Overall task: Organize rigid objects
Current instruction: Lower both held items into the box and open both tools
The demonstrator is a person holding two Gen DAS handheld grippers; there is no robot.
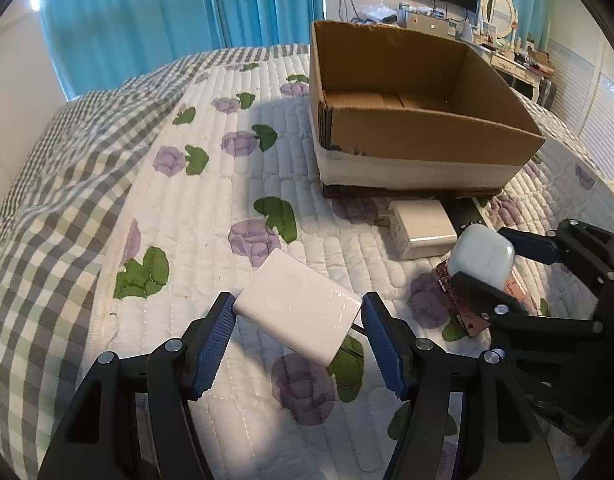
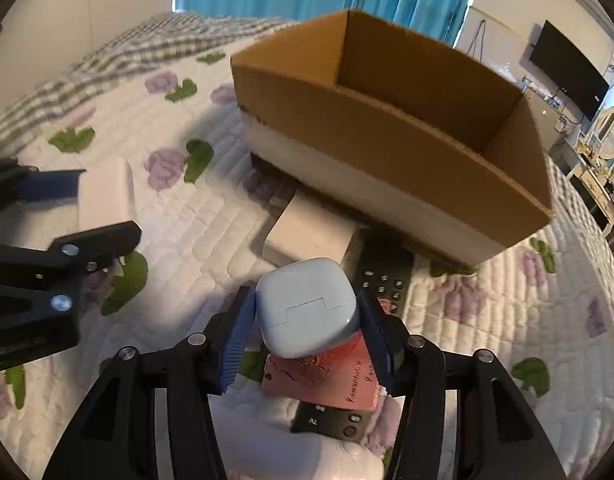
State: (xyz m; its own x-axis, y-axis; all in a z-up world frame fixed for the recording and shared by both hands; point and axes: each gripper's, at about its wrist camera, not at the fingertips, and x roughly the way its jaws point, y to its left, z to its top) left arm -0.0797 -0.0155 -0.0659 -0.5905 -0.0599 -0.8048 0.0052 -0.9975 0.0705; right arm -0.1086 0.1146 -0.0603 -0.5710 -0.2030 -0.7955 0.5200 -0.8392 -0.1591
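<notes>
- The left gripper [image 1: 297,312] has its jaws around a flat white slab [image 1: 297,306]; both blue pads [image 1: 211,348] touch the slab's edges, so it is pinching the slab, which sits tilted above the quilt [image 1: 211,208].
- The right gripper [image 2: 305,316] pinches a pale blue earbud case [image 2: 305,312], a pad against each side of it.
- The case sits above a red card [image 2: 327,380], which lies just under the right jaws, across a black remote [image 2: 383,276].
- Just ahead of the right fingertips lies a white charger [image 2: 307,236], beside the remote.
- Beyond the charger stands an open cardboard box [image 2: 387,148], upright on the quilt, its lower wall banded white.
- Seen from the left gripper, the box [image 1: 419,136] is ahead and to the right, the charger [image 1: 423,226] between them, touching the box's foot or nearly so.
- The right gripper shows at the right of the left wrist view, near the left one but apart from it.
- How much of the box floor is bare cannot be told from here.
</notes>
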